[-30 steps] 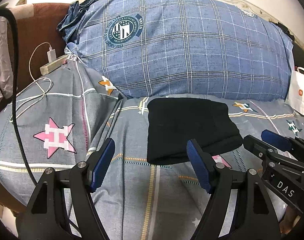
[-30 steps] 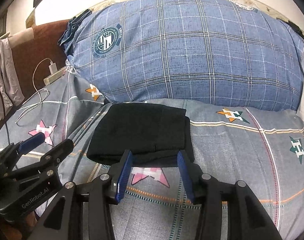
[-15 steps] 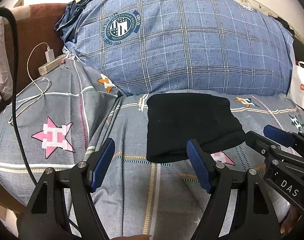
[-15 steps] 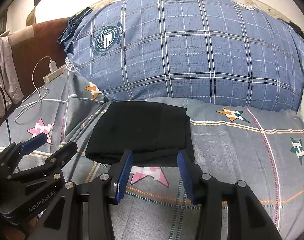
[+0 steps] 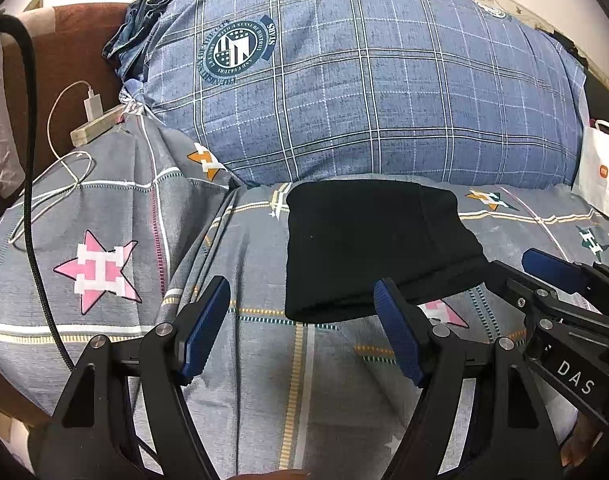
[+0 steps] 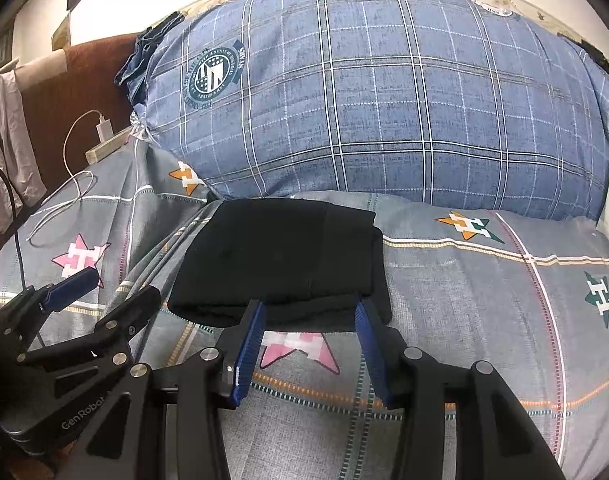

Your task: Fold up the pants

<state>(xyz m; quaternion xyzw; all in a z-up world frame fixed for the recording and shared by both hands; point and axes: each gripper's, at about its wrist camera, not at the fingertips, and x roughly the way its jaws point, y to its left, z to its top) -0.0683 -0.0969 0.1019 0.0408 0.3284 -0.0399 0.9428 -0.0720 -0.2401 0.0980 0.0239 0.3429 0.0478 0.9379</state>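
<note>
The black pants [image 5: 364, 248] lie folded into a compact rectangle on the grey star-print bedsheet [image 5: 144, 240], just in front of the big blue plaid pillow [image 5: 364, 80]. They also show in the right wrist view [image 6: 280, 264]. My left gripper [image 5: 302, 300] is open and empty, a little short of the pants' near edge. My right gripper [image 6: 308, 312] is open and empty, its fingertips level with the pants' near edge. Each gripper shows in the other's view, the right [image 5: 552, 280] and the left [image 6: 84, 292].
A power strip [image 5: 94, 126] with a white charger and cable [image 5: 56, 184] lies at the left by the brown headboard [image 5: 76, 48]. A black cable [image 5: 32, 200] runs down the left. A white paper bag [image 5: 600, 176] stands at the right. Dark clothes [image 5: 140, 32] top the pillow.
Both grippers have drawn back slightly from the folded pants and stay open. The pants have not moved.
</note>
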